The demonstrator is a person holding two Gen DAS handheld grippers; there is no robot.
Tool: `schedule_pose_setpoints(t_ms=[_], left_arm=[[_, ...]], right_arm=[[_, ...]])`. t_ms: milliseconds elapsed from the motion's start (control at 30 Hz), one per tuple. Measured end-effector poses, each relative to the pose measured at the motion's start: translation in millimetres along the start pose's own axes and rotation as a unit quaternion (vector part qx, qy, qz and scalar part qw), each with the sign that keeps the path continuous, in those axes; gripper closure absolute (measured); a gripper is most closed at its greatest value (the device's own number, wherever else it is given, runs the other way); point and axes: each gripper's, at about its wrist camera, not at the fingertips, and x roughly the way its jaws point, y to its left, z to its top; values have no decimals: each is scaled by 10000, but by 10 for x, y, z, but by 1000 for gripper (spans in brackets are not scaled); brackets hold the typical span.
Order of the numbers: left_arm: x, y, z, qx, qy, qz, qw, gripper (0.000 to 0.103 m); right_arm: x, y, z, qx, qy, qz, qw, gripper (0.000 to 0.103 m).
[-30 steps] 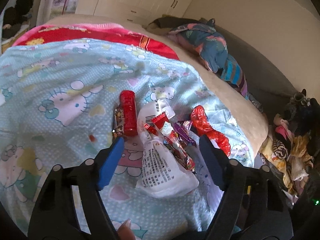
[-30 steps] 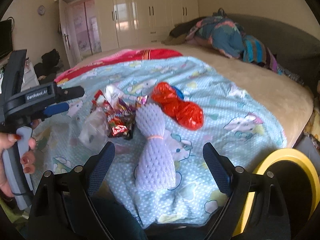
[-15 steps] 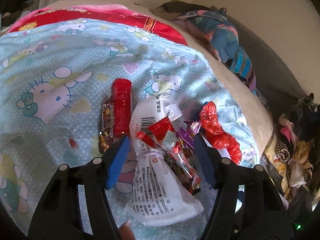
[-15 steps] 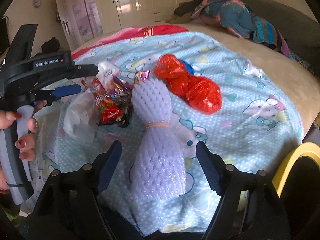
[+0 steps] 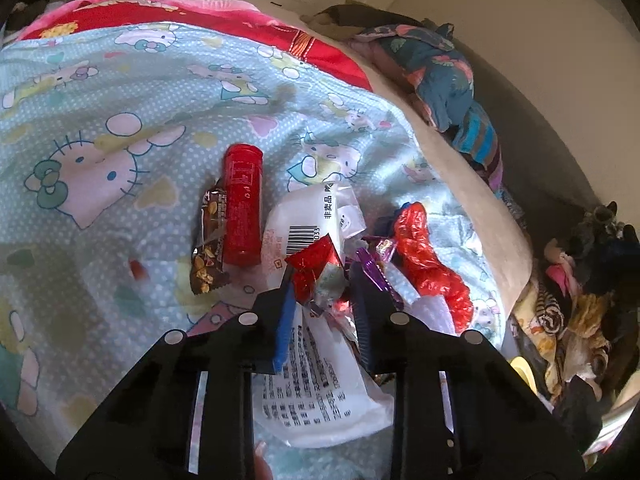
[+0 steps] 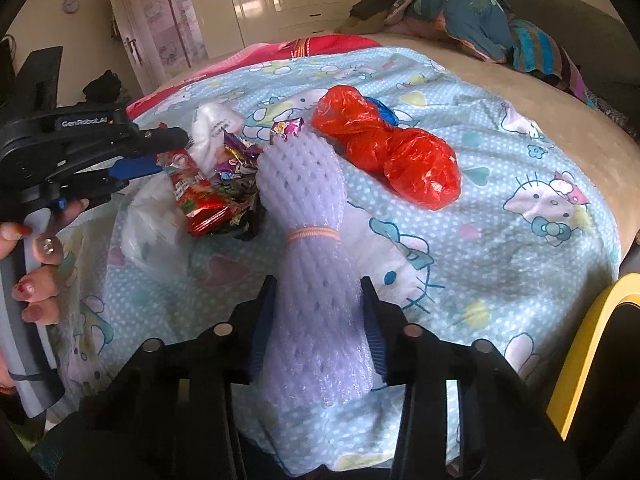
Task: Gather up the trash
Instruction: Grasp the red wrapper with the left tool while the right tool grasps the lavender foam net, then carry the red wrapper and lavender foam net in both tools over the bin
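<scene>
Trash lies on a bed's light-blue cartoon blanket point(image 5: 120, 120). My left gripper point(image 5: 324, 296) is closing; its pads touch a red snack wrapper point(image 5: 312, 268) and shiny candy wrappers that lie on a white printed plastic bag point(image 5: 320, 380). In the right wrist view a hand holds that left gripper point(image 6: 156, 152) at the wrapper pile point(image 6: 200, 192). My right gripper point(image 6: 318, 320) is closing on a pale purple foam net bundle point(image 6: 304, 184) tied with a rubber band. The foam fills the gap between the pads.
A red tube point(image 5: 242, 200) and a brown snack bar wrapper point(image 5: 208, 244) lie left of the pile. A crumpled red plastic bag point(image 6: 384, 152) lies to its right. A yellow-rimmed bin point(image 6: 580, 352) stands off the bed's edge. Clothes point(image 5: 580, 300) are heaped beside the bed.
Both grippers have come down and closer to the trash. The left jaws narrowed onto the wrappers, the right jaws onto the foam net.
</scene>
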Motion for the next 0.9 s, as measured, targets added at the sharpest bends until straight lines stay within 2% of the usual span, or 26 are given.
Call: schedule_pose_setpoints(t_ms=[233,533,900], left_arm=[[-168,-59,-28,173,-195,-214,9994,86],[-426,-45,-13,161,-420,-373,9983,87],[-700,-145,31,286,-663,-587,9957,88]], right_arm=[[-149,73,-43,-164,-330,4,9993,69],[-320,227,-75,-507,-677,-84,9964,70],[-496,239,-107,-462,-909,-114,9947,70]])
